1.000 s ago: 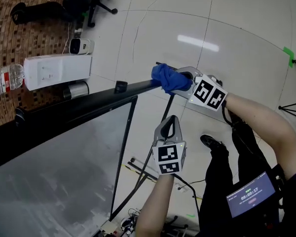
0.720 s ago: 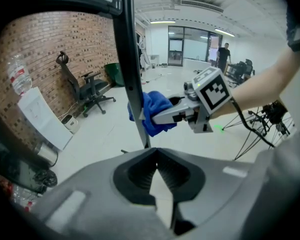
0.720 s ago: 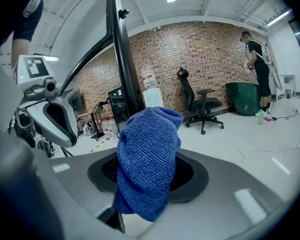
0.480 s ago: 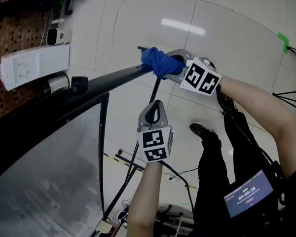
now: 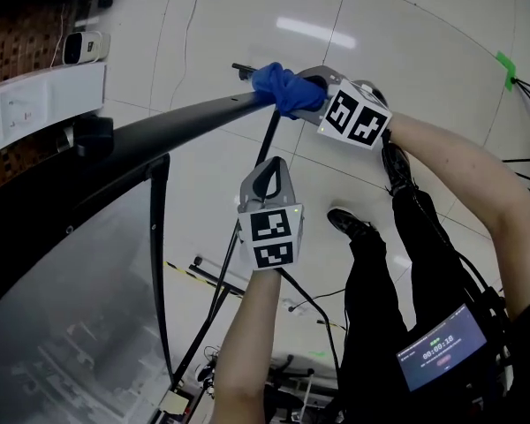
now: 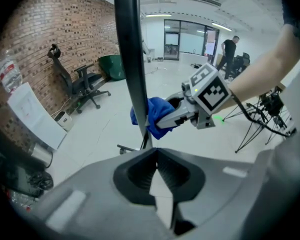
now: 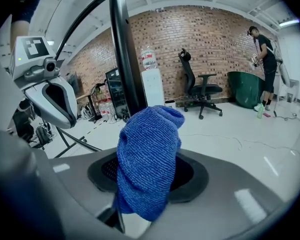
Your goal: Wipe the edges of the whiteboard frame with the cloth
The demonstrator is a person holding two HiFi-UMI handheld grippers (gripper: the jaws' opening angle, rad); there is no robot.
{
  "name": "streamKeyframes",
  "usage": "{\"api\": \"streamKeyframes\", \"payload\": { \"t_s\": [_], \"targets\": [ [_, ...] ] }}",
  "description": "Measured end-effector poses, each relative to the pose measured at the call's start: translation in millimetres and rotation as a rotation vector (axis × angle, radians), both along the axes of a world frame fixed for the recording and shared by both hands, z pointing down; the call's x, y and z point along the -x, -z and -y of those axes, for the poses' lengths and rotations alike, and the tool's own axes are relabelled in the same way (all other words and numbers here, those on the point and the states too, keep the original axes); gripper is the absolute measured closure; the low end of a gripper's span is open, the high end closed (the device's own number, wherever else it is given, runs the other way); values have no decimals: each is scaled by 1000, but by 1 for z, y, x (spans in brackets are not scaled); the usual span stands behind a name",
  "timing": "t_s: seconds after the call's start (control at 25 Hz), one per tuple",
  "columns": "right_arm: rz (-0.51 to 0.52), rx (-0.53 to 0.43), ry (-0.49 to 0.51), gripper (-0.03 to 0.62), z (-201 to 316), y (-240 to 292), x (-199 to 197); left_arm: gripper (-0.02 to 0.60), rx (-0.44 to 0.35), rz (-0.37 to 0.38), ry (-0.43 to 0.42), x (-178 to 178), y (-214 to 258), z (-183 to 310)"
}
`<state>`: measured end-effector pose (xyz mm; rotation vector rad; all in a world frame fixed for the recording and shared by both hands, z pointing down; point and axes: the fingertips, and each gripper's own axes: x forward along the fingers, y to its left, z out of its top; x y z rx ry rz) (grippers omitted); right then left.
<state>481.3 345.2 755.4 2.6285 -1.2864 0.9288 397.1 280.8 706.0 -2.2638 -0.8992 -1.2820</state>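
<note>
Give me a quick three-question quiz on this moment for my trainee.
1. True or false: the left gripper is shut with nothing between its jaws.
2. Which holds the blue cloth? A) left gripper B) right gripper C) a bare hand
3. Fill in: the cloth sits against the black ____ of the whiteboard.
Key: 1 true; 2 B; 3 frame.

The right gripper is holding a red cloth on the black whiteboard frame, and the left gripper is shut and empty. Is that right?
Not quite: the knitted cloth is blue, not red, as the right gripper view shows. The right gripper does hold it on the black whiteboard frame, and the left gripper is shut and empty.
</note>
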Motion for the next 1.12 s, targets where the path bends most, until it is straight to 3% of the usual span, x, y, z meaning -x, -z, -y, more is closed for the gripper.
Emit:
{"api": "streamKeyframes", "payload": {
  "t_s": [0.12, 0.32, 0.48, 0.76, 0.96, 1.12],
  "targets": [
    [10, 45, 18, 391, 0, -14, -2, 578, -8, 2, 9, -5, -10, 8],
    [29, 93, 39, 391, 0, -32, -6, 578, 31, 44, 117, -11, -24, 16],
    [75, 111, 9, 391, 0, -52, -4, 578, 10, 33, 112, -15, -43, 19],
    [178, 180, -13, 393, 0, -74, 27, 578, -21, 49, 171, -10, -72, 23],
    [63, 211, 103, 393, 23, -50, 52, 578, -3, 56, 215, 6, -69, 24],
    [-2, 240, 104, 393, 48, -39, 50, 578, 23, 47, 276, 18, -59, 39]
  ]
}}
